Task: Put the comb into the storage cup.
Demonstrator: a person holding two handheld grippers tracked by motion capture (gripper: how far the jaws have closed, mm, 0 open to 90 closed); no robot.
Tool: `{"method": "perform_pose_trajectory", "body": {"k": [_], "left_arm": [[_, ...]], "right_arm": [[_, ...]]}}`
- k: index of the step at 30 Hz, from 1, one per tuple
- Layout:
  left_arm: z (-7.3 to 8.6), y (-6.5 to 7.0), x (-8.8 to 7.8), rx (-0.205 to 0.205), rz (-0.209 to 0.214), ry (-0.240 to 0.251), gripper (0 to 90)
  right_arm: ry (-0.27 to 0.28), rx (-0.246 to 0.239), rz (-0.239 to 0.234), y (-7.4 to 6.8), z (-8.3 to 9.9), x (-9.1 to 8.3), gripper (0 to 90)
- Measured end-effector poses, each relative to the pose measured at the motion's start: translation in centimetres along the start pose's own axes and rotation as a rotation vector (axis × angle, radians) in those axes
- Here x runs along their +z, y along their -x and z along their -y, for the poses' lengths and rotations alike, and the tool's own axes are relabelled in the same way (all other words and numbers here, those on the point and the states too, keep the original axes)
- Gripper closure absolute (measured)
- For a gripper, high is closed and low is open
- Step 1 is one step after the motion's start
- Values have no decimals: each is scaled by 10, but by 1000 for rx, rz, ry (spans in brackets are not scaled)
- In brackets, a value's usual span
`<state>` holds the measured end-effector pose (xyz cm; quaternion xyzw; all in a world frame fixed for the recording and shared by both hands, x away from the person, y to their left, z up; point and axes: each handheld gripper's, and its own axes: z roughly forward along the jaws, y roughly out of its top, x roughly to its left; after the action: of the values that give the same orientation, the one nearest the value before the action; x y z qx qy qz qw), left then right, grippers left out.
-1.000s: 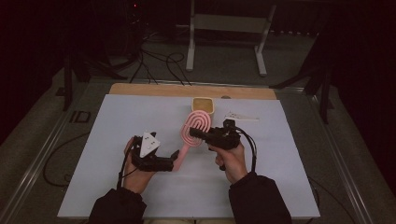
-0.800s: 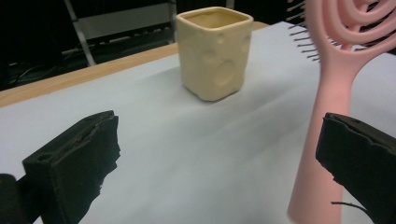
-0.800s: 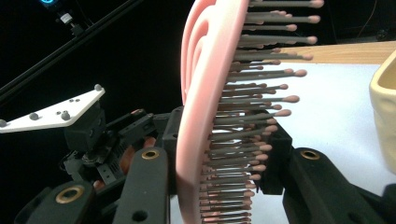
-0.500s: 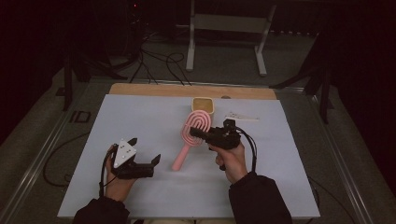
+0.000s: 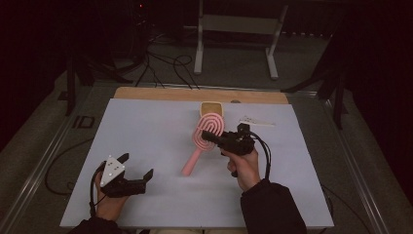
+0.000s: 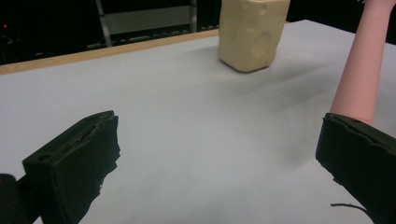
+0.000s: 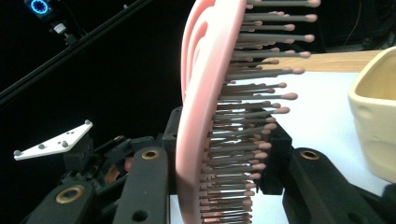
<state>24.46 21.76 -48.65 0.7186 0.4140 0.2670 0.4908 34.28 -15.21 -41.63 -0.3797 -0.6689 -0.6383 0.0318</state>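
A pink hairbrush (image 5: 204, 139) with grey bristles is held by its oval head in my right gripper (image 5: 212, 137), whose jaws are shut on both faces of the head (image 7: 205, 116). Its handle (image 5: 191, 165) slants down toward the white table cover. My left gripper (image 5: 137, 165) is at the near left of the table, well left of the handle. It stands open with nothing between the jaws (image 6: 224, 158). In the left gripper view the pink handle (image 6: 362, 65) rises just behind the right-hand jaw.
A cream-coloured container (image 5: 212, 107) stands at the back of the white cover (image 5: 146, 126), just behind the brush head, and appears large in the left gripper view (image 6: 252, 32). A small white object (image 5: 255, 121) lies to its right. A wooden strip (image 5: 160, 93) edges the far side.
My left gripper has drawn away from the brush handle, moving left and toward the near edge. The right gripper and the brush have stayed put.
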Motion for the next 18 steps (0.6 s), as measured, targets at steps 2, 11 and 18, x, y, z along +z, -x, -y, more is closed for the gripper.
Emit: {"method": "perform_pose_trajectory", "body": {"k": [2,11,18], "left_arm": [[1,-1,-1,-3,-3,0,0],[4,-4,-7,-5,-6,8,0],[6,-5,-7,-11,-11,9,0]], "right_arm": [[4,1,4,1,-1,-2,635],[3,0,24,2,-7,-9,635],[26,-1,38,4,-16,-16,635]]}}
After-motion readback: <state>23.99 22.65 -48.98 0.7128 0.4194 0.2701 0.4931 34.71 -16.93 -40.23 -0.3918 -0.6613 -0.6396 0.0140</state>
